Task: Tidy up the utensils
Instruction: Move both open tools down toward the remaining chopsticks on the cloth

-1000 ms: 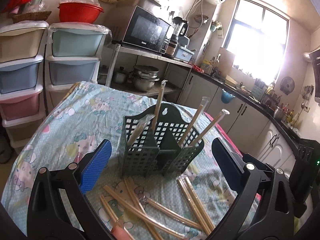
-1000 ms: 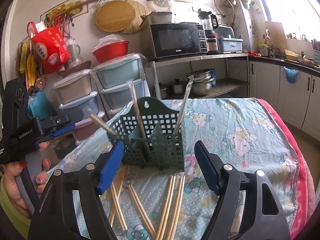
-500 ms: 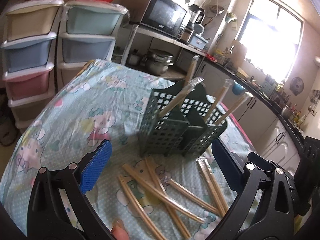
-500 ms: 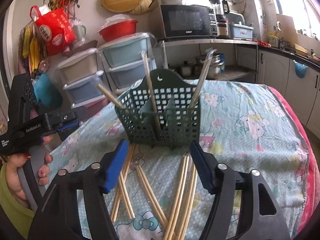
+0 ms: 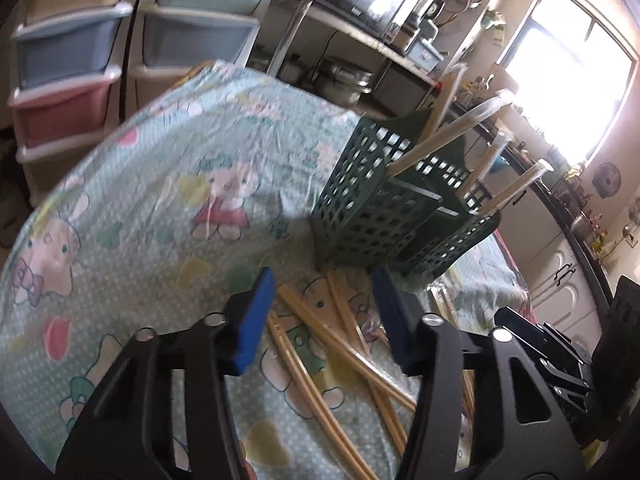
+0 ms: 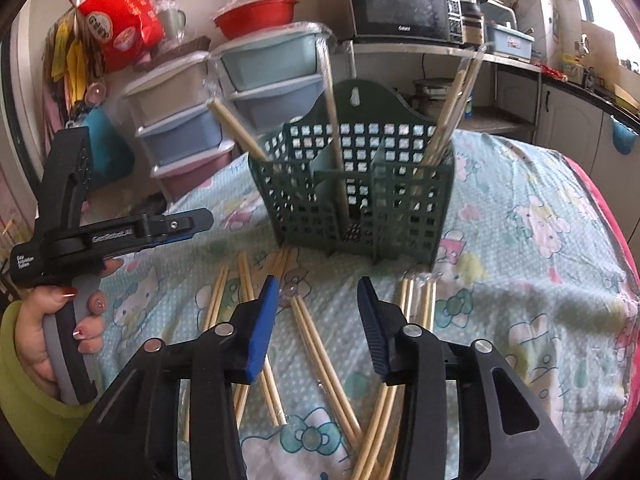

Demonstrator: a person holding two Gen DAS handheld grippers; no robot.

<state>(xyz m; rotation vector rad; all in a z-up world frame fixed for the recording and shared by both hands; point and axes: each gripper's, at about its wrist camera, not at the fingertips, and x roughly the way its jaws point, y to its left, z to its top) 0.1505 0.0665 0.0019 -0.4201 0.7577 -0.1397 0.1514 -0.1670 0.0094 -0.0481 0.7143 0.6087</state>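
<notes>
A dark green slotted utensil basket (image 6: 356, 192) stands on the table with several wrapped chopstick pairs upright in it; it also shows in the left wrist view (image 5: 400, 216). Several more wrapped chopsticks (image 6: 320, 332) lie loose on the cloth in front of it, also in the left wrist view (image 5: 344, 344). My left gripper (image 5: 322, 296) is open and empty, low over the loose chopsticks. My right gripper (image 6: 318, 300) is open and empty, over the loose chopsticks. The left gripper's body (image 6: 100, 236) shows at the left of the right wrist view.
The table wears a light blue cartoon-print cloth (image 6: 540, 264). Stacked plastic drawers (image 6: 208, 112) stand beyond the table's far left. A shelf with a microwave (image 6: 400, 12) and pots is behind. Kitchen counters (image 5: 560, 216) run along the right.
Both grippers have dropped lower and closer to the loose chopsticks, and both jaws have narrowed while staying open. The left gripper has tilted down and swung right.
</notes>
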